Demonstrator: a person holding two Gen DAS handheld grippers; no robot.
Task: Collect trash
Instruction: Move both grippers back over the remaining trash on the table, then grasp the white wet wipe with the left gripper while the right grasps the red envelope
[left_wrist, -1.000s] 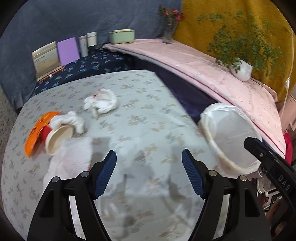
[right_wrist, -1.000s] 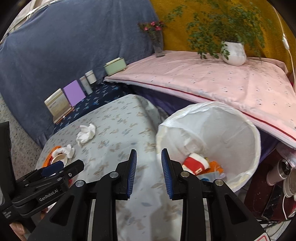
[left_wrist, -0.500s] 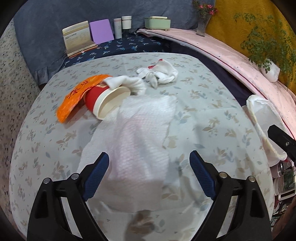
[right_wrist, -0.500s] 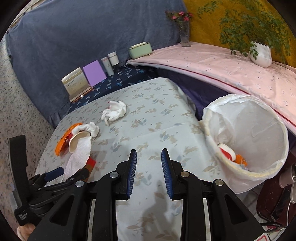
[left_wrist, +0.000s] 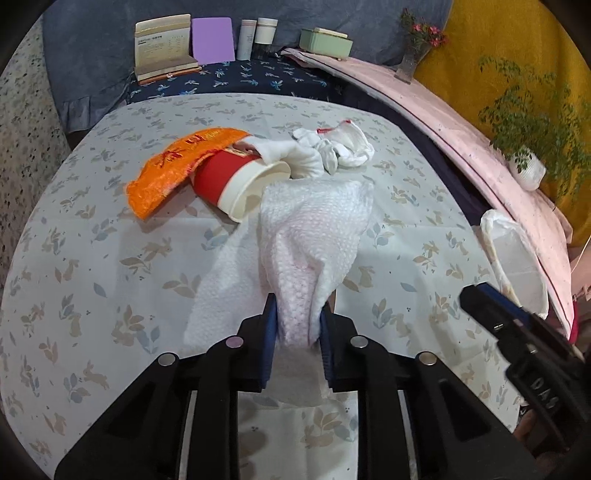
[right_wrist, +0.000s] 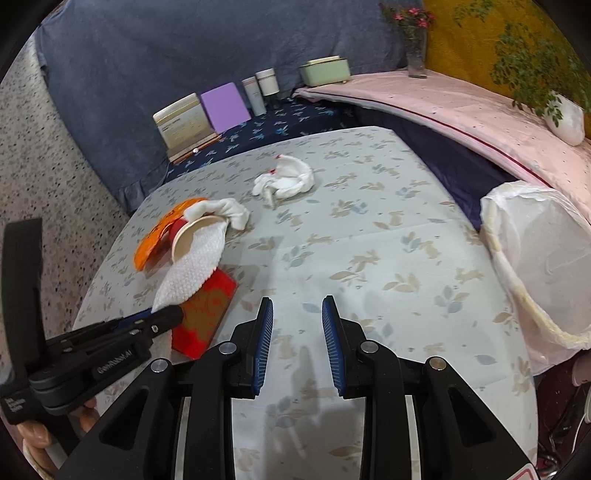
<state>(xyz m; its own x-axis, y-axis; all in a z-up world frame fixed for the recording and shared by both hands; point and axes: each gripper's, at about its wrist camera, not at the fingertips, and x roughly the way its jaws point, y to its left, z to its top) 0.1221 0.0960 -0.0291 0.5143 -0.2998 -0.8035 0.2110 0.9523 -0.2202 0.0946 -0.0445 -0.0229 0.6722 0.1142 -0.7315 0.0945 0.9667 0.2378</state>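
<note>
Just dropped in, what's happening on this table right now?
Trash pickup. The left tongs are shut on the white paper towel, lifting one end off the table. The right tongs hover empty. The red cup, orange wrapper and crumpled tissue remain; the lined bin sits right.

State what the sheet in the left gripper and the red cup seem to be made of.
The sheet in the left gripper: embossed white paper towel, matte, judging by its dimpled texture and soft folds. The red cup: probably coated paper, with a cream inside and a rolled rim.

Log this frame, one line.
left hand-held gripper: shut on paper towel | right hand-held gripper: open, empty | bin: right of table
</note>
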